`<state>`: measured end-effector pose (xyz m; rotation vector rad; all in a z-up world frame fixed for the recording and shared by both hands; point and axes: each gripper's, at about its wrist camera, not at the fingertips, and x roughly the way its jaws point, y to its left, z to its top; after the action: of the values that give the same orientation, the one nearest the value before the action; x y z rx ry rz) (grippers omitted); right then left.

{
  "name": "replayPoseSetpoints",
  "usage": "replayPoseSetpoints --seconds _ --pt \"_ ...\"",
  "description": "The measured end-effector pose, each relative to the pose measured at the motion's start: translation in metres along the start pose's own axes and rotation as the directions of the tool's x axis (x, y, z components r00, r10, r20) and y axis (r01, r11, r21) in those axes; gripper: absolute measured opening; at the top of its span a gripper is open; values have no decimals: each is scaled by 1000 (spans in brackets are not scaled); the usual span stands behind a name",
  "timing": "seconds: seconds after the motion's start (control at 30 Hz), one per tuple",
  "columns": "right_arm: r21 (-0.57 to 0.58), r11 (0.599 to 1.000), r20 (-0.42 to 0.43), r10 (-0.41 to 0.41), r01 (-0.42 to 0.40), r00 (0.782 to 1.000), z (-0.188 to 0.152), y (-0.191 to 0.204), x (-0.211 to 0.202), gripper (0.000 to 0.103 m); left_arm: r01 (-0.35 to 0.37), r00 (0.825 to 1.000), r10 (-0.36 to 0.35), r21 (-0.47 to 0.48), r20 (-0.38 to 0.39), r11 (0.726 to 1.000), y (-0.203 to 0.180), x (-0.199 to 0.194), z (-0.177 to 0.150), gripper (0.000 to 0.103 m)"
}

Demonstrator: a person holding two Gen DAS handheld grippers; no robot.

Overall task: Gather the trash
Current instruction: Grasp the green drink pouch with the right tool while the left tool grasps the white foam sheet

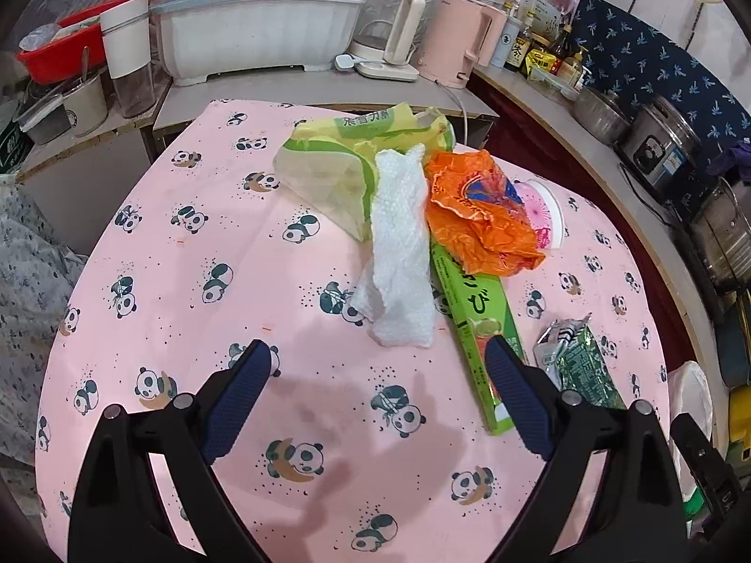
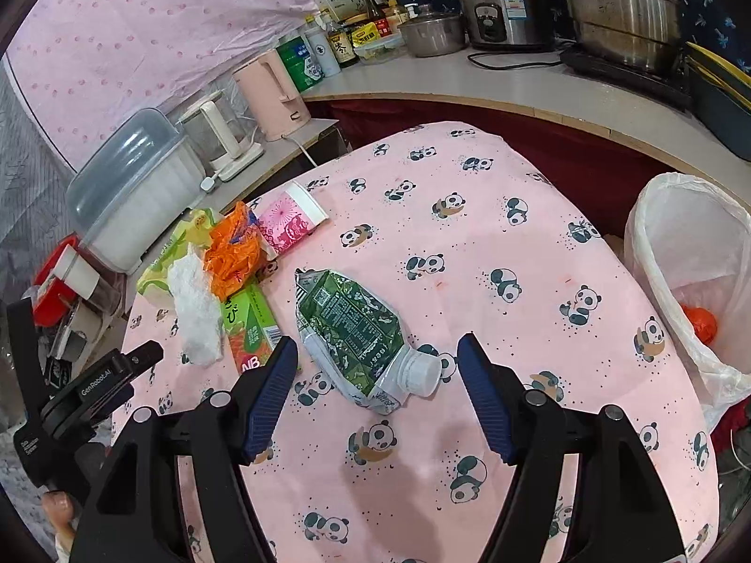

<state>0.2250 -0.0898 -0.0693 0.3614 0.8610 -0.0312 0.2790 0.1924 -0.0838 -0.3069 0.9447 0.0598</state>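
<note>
Home kitchen: rice cooker (image 2: 504,11), kettle (image 2: 274,94), sauce bottles (image 2: 342,47).

On the desk (image 2: 469,216) the trash lies in a group at the far left. The tissue (image 1: 399,253) lies over the wrapper (image 1: 328,159) and beside the long box (image 1: 474,319). The crumpled bag (image 1: 474,216) lies on the far end of the box, and the cup (image 2: 291,220) lies on its side just behind the bag. The bottle (image 2: 356,328) lies apart, right of the box. The bin (image 2: 690,253) stands off the right edge of the desk. The kettles (image 2: 277,94) stand on the shelf behind.
</note>
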Motion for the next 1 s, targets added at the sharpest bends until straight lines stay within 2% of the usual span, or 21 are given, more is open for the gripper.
replayPoseSetpoints --seconds 0.33,0.47,0.63,0.7,0.77,0.87,0.93,1.0 --pt "20 999 -61 -41 43 997 11 -14 49 68 -12 1000 12 -12 -26 1000 6 39 19 87" --pt "21 998 -83 -53 55 995 13 -18 66 68 -17 999 16 -11 -49 1000 5 60 25 80" --pt "20 998 -115 -52 54 992 9 -21 82 68 -8 997 8 0 -80 1000 1 80 26 64" --pt "15 999 -125 -47 50 991 6 -19 87 68 0 997 1 13 -83 1000 -2 84 26 50" --pt "6 999 -130 -45 46 990 4 -17 90 68 1 996 1 26 -84 1000 -5 85 25 45" --pt "-21 999 -126 -46 43 991 1 -11 92 68 13 996 -10 39 -93 999 -9 86 23 25" --pt "-43 998 -119 -55 50 991 -1 -6 93 59 22 995 -17 43 -102 999 -12 85 20 16" --pt "-41 998 -119 -41 37 992 -3 -4 92 57 27 994 -22 47 -108 999 -15 81 17 11"
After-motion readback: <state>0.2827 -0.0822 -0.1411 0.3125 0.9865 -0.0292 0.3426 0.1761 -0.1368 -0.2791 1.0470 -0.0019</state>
